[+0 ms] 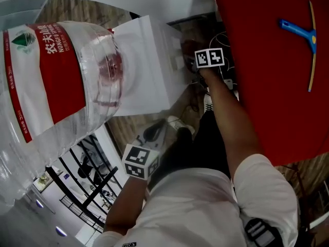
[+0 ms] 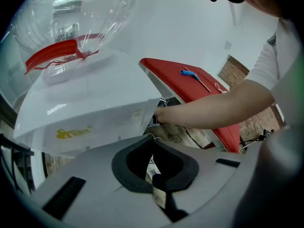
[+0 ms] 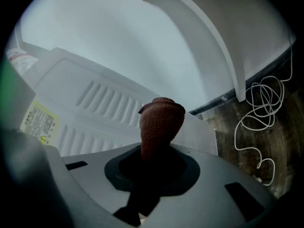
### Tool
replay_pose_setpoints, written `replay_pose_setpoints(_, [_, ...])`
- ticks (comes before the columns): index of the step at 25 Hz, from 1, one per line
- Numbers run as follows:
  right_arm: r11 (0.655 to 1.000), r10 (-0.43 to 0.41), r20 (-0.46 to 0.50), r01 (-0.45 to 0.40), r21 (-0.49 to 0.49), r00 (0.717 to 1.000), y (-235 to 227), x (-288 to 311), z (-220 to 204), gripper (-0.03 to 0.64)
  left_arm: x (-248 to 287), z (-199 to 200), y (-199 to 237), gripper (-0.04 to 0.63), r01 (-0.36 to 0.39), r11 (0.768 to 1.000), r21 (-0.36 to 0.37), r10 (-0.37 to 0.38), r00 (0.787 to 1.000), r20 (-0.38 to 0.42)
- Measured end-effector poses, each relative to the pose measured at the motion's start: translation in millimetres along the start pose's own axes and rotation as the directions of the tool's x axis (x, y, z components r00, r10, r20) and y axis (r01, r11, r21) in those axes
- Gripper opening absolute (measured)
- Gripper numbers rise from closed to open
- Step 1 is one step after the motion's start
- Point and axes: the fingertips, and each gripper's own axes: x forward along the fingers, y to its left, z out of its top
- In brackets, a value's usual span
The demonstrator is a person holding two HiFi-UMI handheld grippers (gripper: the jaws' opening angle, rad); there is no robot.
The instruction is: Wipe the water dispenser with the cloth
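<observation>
Seen from the head, looking steeply down, a white water dispenser (image 1: pixel 149 60) carries an upturned clear water bottle (image 1: pixel 51 81) with a red-and-white label. The bottle fills the left of the frame. To the right lies a red table (image 1: pixel 267 86) with a blue-handled squeegee (image 1: pixel 303 35) on it, well apart from the dispenser. The person's right arm (image 1: pixel 231 122) reaches down between dispenser and table.

The right gripper (image 3: pixel 153 167) has its jaws closed on a reddish-brown knitted cloth (image 3: pixel 160 120), which stands up out of them as a rounded bundle. The cloth is at a white ribbed panel of the dispenser, just beside a row of slanted vent slots (image 3: pixel 109 99) — whether it touches the panel cannot be told. A yellow label (image 3: pixel 40 122) sits on the same panel, left of the slots. A tangled white cable (image 3: pixel 261 118) lies on the wood-patterned floor (image 3: pixel 237 141) to the right.

The left gripper (image 2: pixel 154 170) has its jaws drawn together with nothing between them. It is held low and apart from the dispenser, looking up at a white face that bears yellow print (image 2: pixel 73 133). In the same view the bottle's neck enters the dispenser's top, and the right arm passes behind the dispenser's far edge — the hand itself is hidden there
</observation>
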Motion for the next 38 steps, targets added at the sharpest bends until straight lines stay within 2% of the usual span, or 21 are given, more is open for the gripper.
replay_pose_setpoints(3, [0.999,-0.018,-0.02,0.018,0.04,1.0,-21.4,15.3,-8.9,0.058,4.5,-3.6,0.8,-0.011,0.004,1.0,0.0,-0.004,1.0,-0.012])
replay_pose_setpoints(7, [0.995,-0.088,-0.078,0.092,0.049,0.993,-53.4,19.3,-27.0,0.058,13.5,-5.6,-4.3,-0.011,0.026,1.0,0.007,-0.026,1.0,-0.017])
replay_pose_setpoints(13, [0.988,-0.123,-0.09,0.13,0.081,0.988,-68.9,14.7,-38.8,0.058,13.8,-5.4,-7.3,-0.011,0.046,0.999,0.016,-0.045,0.999,-0.024])
replay_pose_setpoints(18, [0.991,-0.126,-0.027,0.127,0.046,0.992,-52.5,2.6,-19.3,0.058,12.7,-1.8,-3.2,-0.011,0.051,0.998,0.031,-0.05,0.999,-0.019])
replay_pose_setpoints(23, [0.993,-0.115,0.063,0.115,0.0,0.991,0.5,-34.2,4.0,0.058,8.3,1.5,-9.1,-0.011,0.065,0.997,0.046,-0.065,0.998,-0.014])
replay_pose_setpoints(26, [0.999,-0.042,0.141,0.043,-0.007,0.989,48.4,-70.3,22.9,0.058,5.4,7.6,-13.9,-0.011,0.076,0.995,0.062,-0.076,0.997,-0.005])
replay_pose_setpoints(29, [0.994,0.112,0.197,-0.106,-0.04,0.974,106.3,-111.3,45.5,0.058,-0.7,14.6,-11.4,-0.011,0.069,0.996,0.057,-0.07,0.997,0.017])
replay_pose_setpoints(33, [0.95,0.311,0.221,-0.308,-0.05,0.924,164.0,-155.8,75.8,0.058,-8.5,20.8,-2.4,-0.011,0.049,0.998,0.038,-0.05,0.998,0.039])
replay_pose_setpoints(38, [0.904,0.426,0.226,-0.403,-0.143,0.876,214.8,-179.0,118.8,0.058,-10.8,20.5,-1.9,-0.011,0.04,0.999,0.026,-0.041,0.997,0.058])
